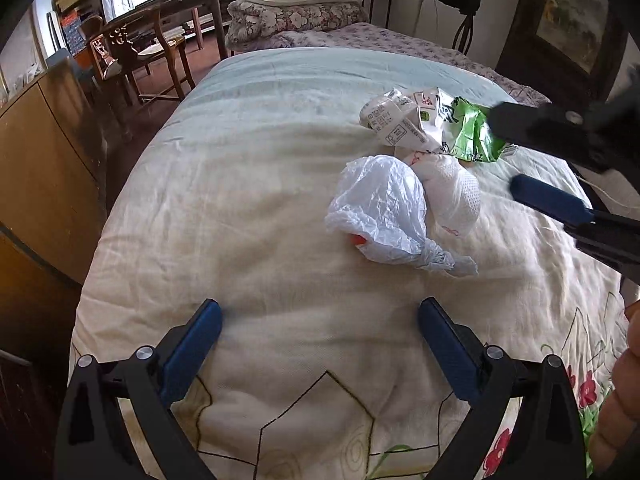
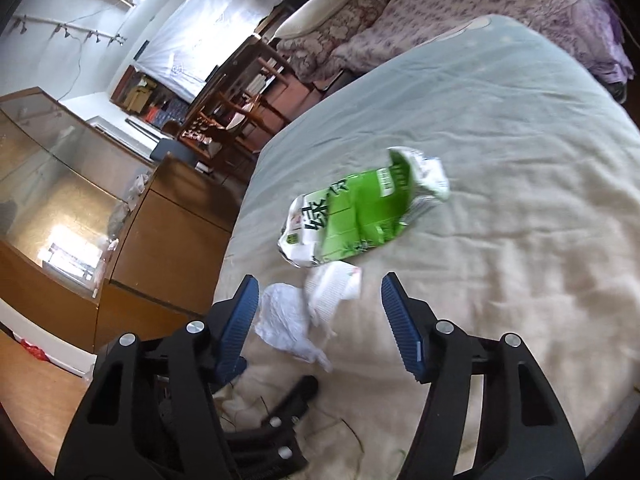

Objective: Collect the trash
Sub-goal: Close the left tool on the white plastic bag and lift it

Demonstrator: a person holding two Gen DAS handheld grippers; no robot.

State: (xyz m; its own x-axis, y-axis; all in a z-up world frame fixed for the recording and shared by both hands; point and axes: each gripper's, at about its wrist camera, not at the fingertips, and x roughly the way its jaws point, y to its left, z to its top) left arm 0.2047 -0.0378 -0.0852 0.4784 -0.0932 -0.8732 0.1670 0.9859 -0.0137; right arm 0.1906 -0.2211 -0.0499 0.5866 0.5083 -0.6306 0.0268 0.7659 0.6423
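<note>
Three pieces of trash lie close together on the bed: a crumpled green and white packet (image 1: 436, 124) (image 2: 360, 212), a white mesh wrapper (image 1: 452, 192) (image 2: 336, 286) and a knotted clear plastic bag (image 1: 384, 212) (image 2: 286, 322). My left gripper (image 1: 320, 316) is open and empty, low over the quilt, short of the plastic bag. My right gripper (image 2: 318, 290) (image 1: 504, 152) is open and empty, coming in from the right, its jaws on either side of the mesh wrapper and just before the packet.
The bed (image 1: 260, 160) carries a cream embroidered quilt and a pale blue cover, with a folded floral quilt and pillow (image 1: 296, 4) at the far end. A wooden cabinet (image 1: 44, 168) (image 2: 168, 232) stands along its left side, a chair (image 1: 132, 52) and table beyond.
</note>
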